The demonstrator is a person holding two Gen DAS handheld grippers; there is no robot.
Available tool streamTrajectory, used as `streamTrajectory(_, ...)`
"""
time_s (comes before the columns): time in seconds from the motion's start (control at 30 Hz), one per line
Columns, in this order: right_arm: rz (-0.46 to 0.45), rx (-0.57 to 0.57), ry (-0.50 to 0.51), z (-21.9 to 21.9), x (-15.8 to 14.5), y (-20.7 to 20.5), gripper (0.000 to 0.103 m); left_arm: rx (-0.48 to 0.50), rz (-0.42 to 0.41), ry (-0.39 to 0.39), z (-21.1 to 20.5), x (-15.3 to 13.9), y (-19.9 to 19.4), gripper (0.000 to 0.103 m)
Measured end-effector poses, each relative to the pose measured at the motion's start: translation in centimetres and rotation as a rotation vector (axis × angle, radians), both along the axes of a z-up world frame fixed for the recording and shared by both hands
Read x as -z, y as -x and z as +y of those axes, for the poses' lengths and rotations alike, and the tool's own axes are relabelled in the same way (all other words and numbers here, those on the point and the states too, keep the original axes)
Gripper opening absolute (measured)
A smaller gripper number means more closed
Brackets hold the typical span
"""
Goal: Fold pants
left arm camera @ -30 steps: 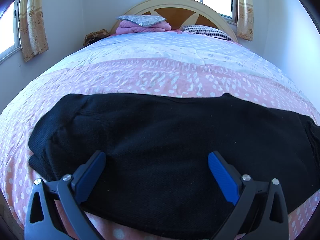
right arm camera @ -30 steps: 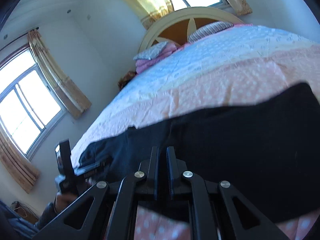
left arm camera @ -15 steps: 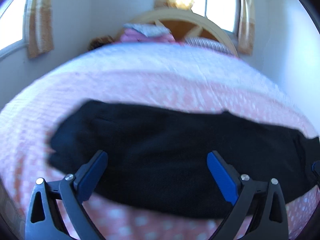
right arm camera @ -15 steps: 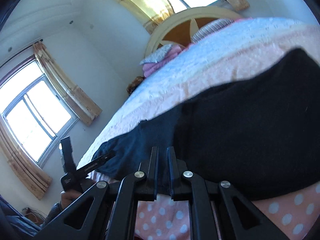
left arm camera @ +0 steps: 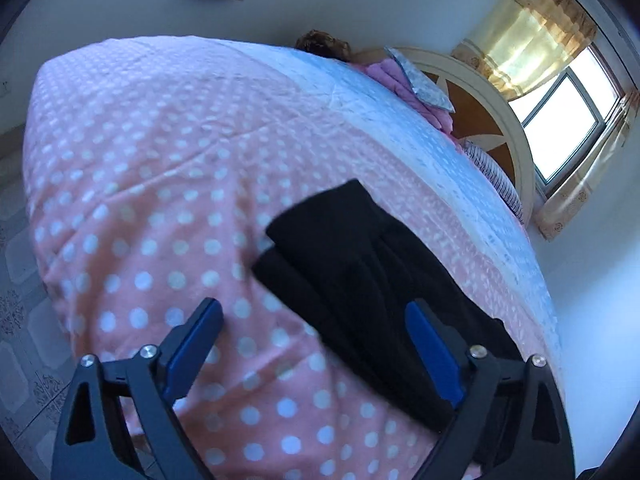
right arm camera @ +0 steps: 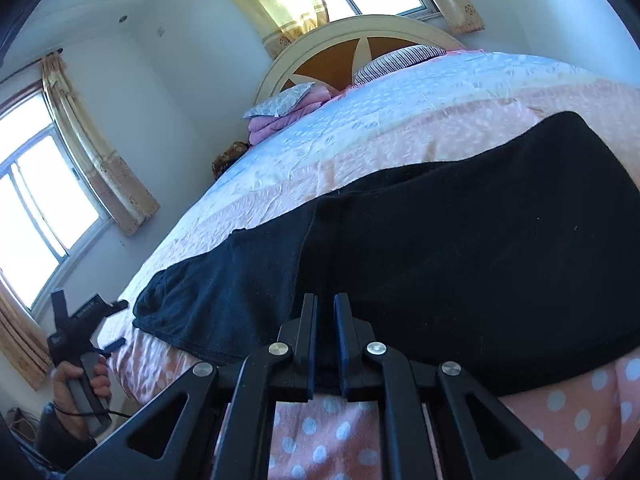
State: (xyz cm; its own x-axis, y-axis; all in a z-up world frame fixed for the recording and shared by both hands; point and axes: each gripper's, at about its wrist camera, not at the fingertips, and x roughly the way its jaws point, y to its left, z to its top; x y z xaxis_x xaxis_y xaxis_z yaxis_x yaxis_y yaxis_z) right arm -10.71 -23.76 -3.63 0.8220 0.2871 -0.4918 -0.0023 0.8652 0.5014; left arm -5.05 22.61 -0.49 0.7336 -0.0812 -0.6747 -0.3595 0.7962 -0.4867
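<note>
Black pants [right arm camera: 460, 248] lie across the pink dotted bedspread near the bed's front edge, folded lengthwise. In the left wrist view one end of the pants [left arm camera: 360, 272] shows right of centre. My left gripper [left arm camera: 316, 344] is open and empty, held off the left end of the pants; it also shows in the right wrist view [right arm camera: 114, 324] in a hand beside the bed. My right gripper [right arm camera: 325, 320] is shut, its fingers at the near edge of the pants, which seems pinched between them.
The bedspread [left arm camera: 160, 184] covers the whole bed. Folded pink bedding with a grey pillow [right arm camera: 280, 108] and a striped pillow [right arm camera: 400, 62] lie by the headboard [right arm camera: 360, 32]. Curtained windows are at left and behind. Tiled floor [left arm camera: 16, 280] lies beside the bed.
My left gripper has pulled away from over the pants to the left end of the bed and turned. The right gripper has stayed shut at the near edge.
</note>
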Motion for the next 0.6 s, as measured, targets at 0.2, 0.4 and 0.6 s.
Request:
streamTrajectory(0.2, 0.003, -0.001, 0.008, 0.0, 0.4, -0.2, 0.009, 0.014, -0.039, 0.002, -1.8, 0.1, -1.6, 0.094)
streamTrajectory(0.4, 0.005, -0.002, -0.002, -0.3, 0.4, -0.2, 0.009, -0.064, -0.087, 0.046, -1.2, 0.1, -2.1, 0.087)
streamTrajectory(0.6, 0.009, 0.006, -0.06, -0.8, 0.8, -0.1, 0.009, -0.049, -0.105, 0.164, -0.1, 1.1, -1.9, 0.019)
